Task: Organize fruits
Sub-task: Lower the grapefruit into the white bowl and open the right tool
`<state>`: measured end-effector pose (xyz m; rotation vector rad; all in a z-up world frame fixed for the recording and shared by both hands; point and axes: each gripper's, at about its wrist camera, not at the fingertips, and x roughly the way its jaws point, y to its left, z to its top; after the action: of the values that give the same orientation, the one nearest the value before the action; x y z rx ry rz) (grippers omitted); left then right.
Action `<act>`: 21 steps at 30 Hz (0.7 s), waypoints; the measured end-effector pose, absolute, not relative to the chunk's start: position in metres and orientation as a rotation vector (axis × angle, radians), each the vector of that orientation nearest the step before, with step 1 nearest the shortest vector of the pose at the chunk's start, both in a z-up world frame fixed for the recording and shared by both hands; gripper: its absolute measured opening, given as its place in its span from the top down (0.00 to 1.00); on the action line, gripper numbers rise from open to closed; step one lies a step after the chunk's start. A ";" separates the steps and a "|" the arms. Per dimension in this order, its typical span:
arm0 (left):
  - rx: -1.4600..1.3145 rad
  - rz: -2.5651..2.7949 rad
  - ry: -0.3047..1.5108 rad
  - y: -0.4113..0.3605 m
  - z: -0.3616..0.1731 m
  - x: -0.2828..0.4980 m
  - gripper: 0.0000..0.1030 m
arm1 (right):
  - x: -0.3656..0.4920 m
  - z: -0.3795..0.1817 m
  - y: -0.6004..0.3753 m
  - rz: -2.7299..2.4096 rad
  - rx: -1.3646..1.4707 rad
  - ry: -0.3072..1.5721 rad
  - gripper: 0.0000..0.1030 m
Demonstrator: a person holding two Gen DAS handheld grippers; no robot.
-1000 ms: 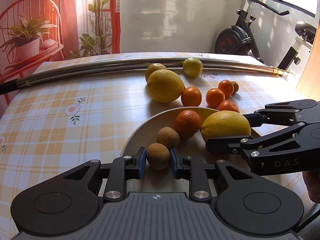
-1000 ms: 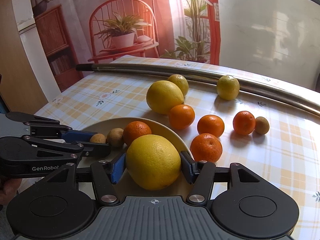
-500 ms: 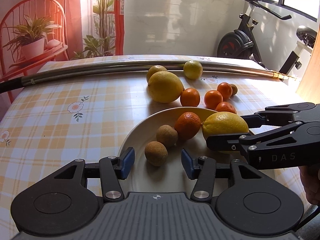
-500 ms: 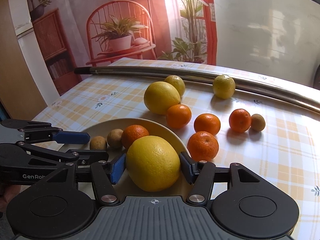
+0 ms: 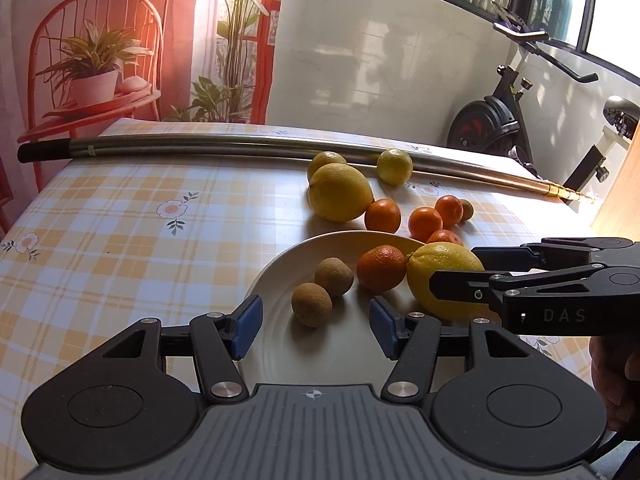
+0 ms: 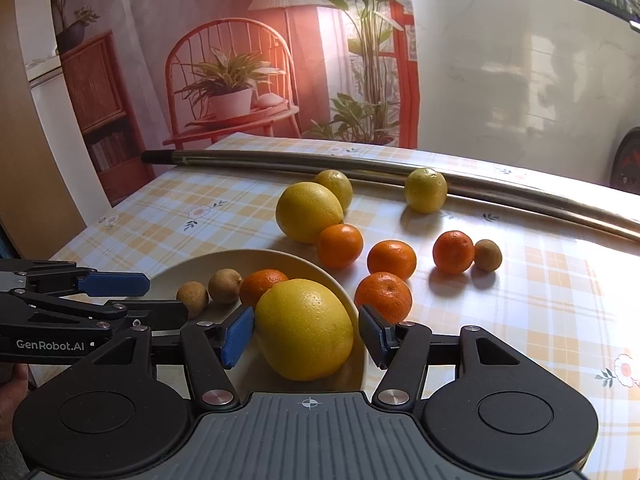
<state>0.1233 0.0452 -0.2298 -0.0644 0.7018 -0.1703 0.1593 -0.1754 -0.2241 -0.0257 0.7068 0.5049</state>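
A cream plate (image 5: 276, 272) (image 6: 192, 268) holds two brown kiwis (image 5: 311, 304) (image 5: 334, 276), a tangerine (image 5: 382, 268) and a big yellow lemon (image 6: 306, 328) (image 5: 440, 264). My left gripper (image 5: 316, 330) (image 6: 166, 298) is open over the plate's near edge, and the nearer kiwi lies just ahead of its blue pads, untouched. My right gripper (image 6: 306, 334) (image 5: 456, 268) straddles the lemon, which rests on the plate. Its pads stand slightly apart from the peel, with a thin gap on the right.
On the checked tablecloth beyond the plate lie a big lemon (image 6: 308, 212), two small lemons (image 6: 334, 188) (image 6: 425, 190), several tangerines (image 6: 391, 260) and a kiwi (image 6: 487, 255). A metal pole (image 6: 520, 200) lies across the back. An exercise bike (image 5: 496, 120) stands behind the table.
My left gripper let go of the kiwi, opened wide and drew back. The right gripper's pads have eased off the lemon, which now sits on the plate.
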 end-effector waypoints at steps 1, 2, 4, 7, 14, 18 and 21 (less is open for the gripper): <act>-0.068 -0.167 0.701 0.046 -0.230 0.123 0.40 | 0.159 -0.223 -0.177 0.503 -0.024 0.705 0.47; -0.072 -0.163 0.698 0.046 -0.229 0.122 0.40 | 0.158 -0.222 -0.179 0.501 -0.023 0.701 0.47; -0.078 -0.157 0.694 0.047 -0.229 0.120 0.39 | 0.155 -0.220 -0.183 0.493 -0.022 0.691 0.47; -0.073 -0.155 0.690 0.047 -0.230 0.118 0.38 | 0.152 -0.218 -0.188 0.477 -0.017 0.679 0.47; -0.058 -0.168 0.690 0.044 -0.230 0.117 0.38 | 0.146 -0.215 -0.199 0.443 -0.021 0.664 0.47; -0.051 -0.171 0.691 0.043 -0.231 0.116 0.38 | 0.145 -0.215 -0.202 0.428 -0.018 0.660 0.47; -0.050 -0.171 0.692 0.043 -0.231 0.117 0.38 | 0.146 -0.214 -0.205 0.420 -0.008 0.661 0.47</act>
<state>0.1166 0.0433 -0.2310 -0.0500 0.6922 -0.1715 0.1457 -0.2049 -0.2138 -0.0075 0.6608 0.4198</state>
